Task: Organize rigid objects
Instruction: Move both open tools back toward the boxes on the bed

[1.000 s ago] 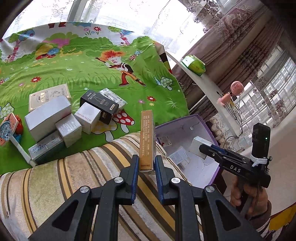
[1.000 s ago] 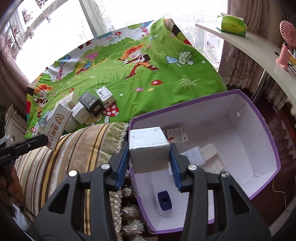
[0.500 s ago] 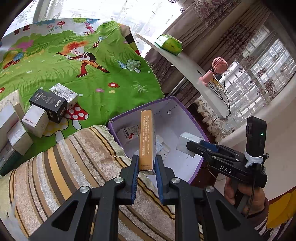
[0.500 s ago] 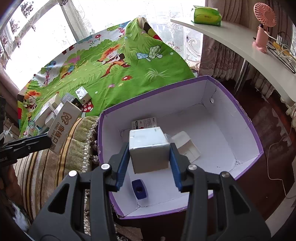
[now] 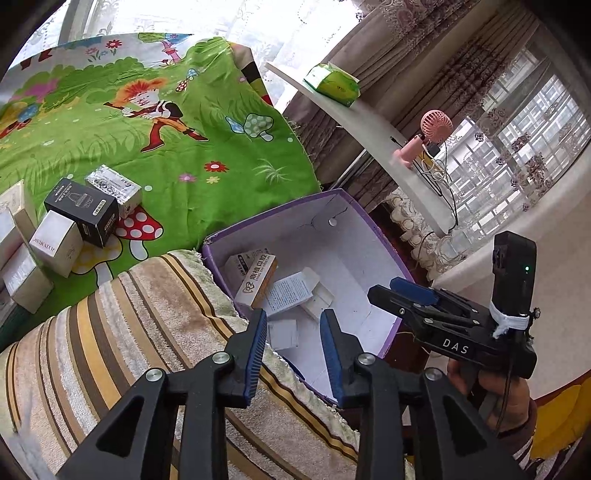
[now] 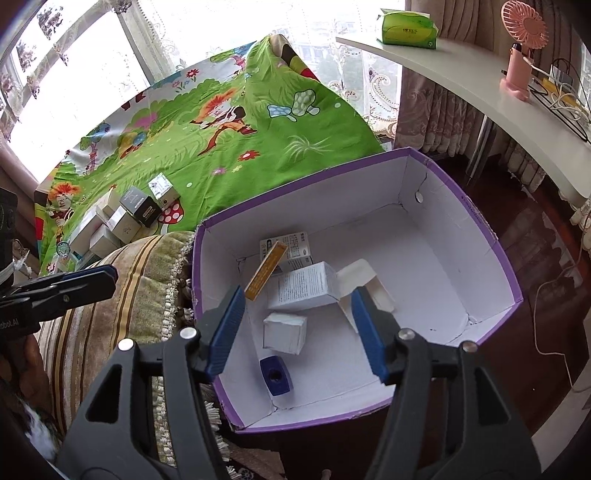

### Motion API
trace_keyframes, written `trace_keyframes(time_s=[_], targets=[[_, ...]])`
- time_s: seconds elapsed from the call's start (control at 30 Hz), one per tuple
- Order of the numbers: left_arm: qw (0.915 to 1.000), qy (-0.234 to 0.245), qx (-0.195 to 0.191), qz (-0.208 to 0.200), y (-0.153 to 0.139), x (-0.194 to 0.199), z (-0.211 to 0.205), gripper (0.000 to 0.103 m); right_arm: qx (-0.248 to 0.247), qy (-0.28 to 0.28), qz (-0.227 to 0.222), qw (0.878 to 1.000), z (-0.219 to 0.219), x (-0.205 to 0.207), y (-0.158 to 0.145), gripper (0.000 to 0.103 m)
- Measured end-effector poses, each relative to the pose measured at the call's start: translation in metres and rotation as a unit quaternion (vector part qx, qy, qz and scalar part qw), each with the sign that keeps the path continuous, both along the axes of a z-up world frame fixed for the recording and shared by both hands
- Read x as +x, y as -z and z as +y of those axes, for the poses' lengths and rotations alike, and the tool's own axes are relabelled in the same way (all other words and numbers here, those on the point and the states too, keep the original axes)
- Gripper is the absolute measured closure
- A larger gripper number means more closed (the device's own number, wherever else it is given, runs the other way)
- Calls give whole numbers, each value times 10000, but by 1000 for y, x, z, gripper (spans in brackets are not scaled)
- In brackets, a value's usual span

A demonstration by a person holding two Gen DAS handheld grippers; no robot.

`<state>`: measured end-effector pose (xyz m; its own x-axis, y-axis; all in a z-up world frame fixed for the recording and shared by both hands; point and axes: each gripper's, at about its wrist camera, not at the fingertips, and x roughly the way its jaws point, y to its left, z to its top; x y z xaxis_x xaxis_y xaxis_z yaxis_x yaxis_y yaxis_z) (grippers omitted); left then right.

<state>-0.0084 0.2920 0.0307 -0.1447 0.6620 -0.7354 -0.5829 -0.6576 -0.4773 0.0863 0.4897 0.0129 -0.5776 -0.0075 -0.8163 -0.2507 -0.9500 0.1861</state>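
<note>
A purple box with a white inside [image 6: 491, 236] [image 5: 373, 229] stands beside the striped sofa arm. In it lie an orange box [image 6: 266, 270] [image 5: 258, 282] leaning on the near wall, a small white cube box [image 6: 284, 332] [image 5: 282, 333], a printed white box [image 6: 306, 286], another printed pack [image 6: 291, 248] and a blue block [image 6: 275, 376]. My left gripper [image 5: 293, 345] is open and empty over the box's near edge. My right gripper [image 6: 299, 325] is open and empty above the box. Several boxes [image 5: 66, 225] [image 6: 122, 218] lie on the green cartoon cloth.
The striped sofa arm [image 5: 129, 325] runs under the left gripper. A white shelf [image 6: 480, 92] at the right holds a green tissue pack [image 6: 408, 27] and a pink fan [image 6: 521, 48] with cables. Dark wood floor lies right of the box.
Both grippers opened. The orange box dropped from the left gripper into the purple box, and the white cube box dropped from the right gripper onto the box floor.
</note>
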Motion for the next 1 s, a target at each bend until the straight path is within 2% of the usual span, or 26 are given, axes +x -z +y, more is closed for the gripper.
trace_keyframes(time_s=[0.43,0.53,1.0], targets=[[9995,-295,93,12,0,-6,-22,71,135,-290,13,9995,-19,-7,-1,39],[9991,-413,107,16,0,-9,-32,71,5,-372,58,9993,-24,-9,-2,39],[9901,-1384,219,-16,-1,-32,-110,71,-39,-731,21,9973,-59,-26,-4,38]])
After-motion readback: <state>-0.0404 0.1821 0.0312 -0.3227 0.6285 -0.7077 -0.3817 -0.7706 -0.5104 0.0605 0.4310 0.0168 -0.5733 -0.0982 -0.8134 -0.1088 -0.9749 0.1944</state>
